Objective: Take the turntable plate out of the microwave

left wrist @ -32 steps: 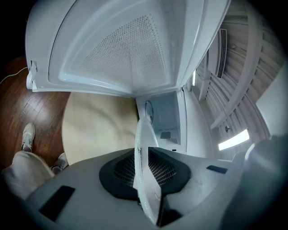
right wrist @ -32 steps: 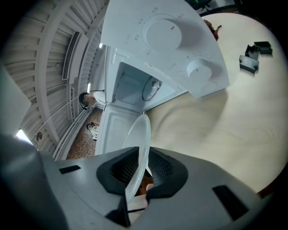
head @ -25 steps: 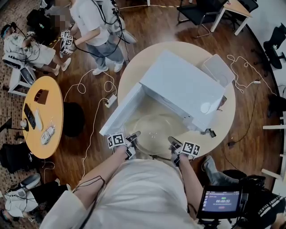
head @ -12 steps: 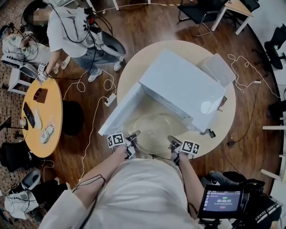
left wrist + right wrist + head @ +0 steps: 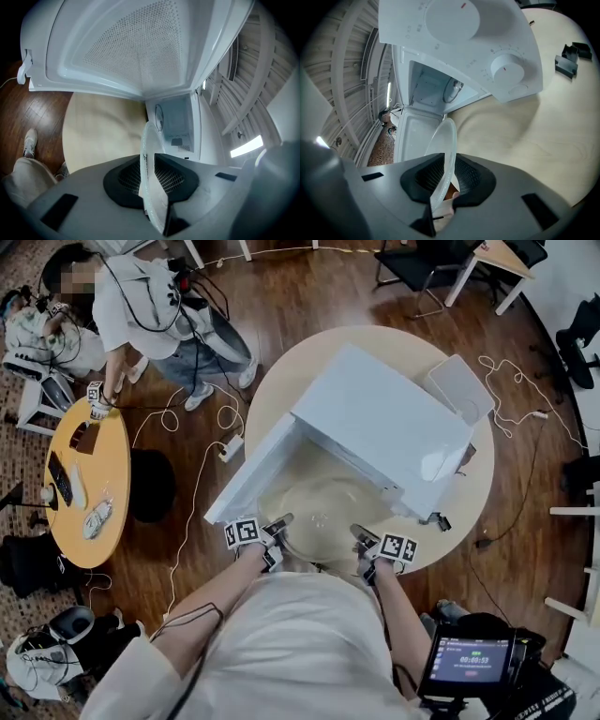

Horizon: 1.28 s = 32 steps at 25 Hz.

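Holding the plate [image 5: 323,510] w/ both grippers: L gripper [image 5: 275,532] clamped on its rim at 7 o'clock, R gripper [image 5: 362,538] clamped on the rim at 5 o'clock. L gripper view shows the plate edge-on btw the dark pads [image 5: 124,178], which press on both faces. R gripper view shows the same, rim pinched btw its pads. Plate is clear glass, roughly level, over the table [image 5: 281,381] just in front of the microwave [image 5: 384,423] opening. Can't tell if its far rim at 12 o'clock is past the cavity edge. Door [image 5: 251,474] is swung open at plate's 10 o'clock. Knob [image 5: 505,70] on the front panel sits at plate's 2 o'clock. Grey flat tray [image 5: 457,385] on the table at microwave's 1 o'clock, small black part [image 5: 437,518] on the table at plate's 3 o'clock. Around the frame: orange side table [image 5: 103,456] at 9 o'clock, person [image 5: 141,306] at 11 o'clock reaching down to it, screen [image 5: 472,659] at 5 o'clock
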Available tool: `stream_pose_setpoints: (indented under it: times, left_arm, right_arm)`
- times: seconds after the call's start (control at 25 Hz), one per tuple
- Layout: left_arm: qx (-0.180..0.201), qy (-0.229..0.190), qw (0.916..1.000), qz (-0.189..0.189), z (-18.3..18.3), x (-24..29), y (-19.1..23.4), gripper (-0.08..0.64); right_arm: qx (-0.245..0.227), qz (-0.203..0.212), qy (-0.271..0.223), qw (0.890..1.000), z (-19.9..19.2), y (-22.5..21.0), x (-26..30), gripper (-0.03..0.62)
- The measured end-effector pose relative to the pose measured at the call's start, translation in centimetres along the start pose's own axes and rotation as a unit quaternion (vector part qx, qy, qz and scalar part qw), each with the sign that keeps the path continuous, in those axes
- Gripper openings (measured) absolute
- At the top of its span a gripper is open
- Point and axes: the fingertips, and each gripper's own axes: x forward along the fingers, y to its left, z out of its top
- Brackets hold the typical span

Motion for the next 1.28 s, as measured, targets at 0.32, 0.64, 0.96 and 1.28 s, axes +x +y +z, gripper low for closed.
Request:
stream_pose_setpoints:
  times: [0.32,0.64,0.96,1.28]
  left_arm:
    - [0.001,0.002,1.0,0.002,-0.1,0.1,0.4,0.049]
    - [0.002,0.005,1.0,0.007,-0.2,0.3,0.7,0.051]
    - [0.002,0.006,0.9999,0.012,-0.4,0.0,1.2,0.051]
    - [-0.002,0.011,0.9996,0.027,-0.4,1.2,1.6,0.052]
  right_arm:
    - [-0.001,-0.002,0.004,1.0,-0.2,-0.4,0.2,0.046]
    - [0.0,-0.003,0.008,1.0,-0.2,-0.8,0.3,0.046]
    - [0.002,-0.004,0.014,1.0,-0.8,-1.0,0.6,0.046]
    - [0.011,-0.008,0.021,1.0,-0.1,-2.2,0.7,0.049]
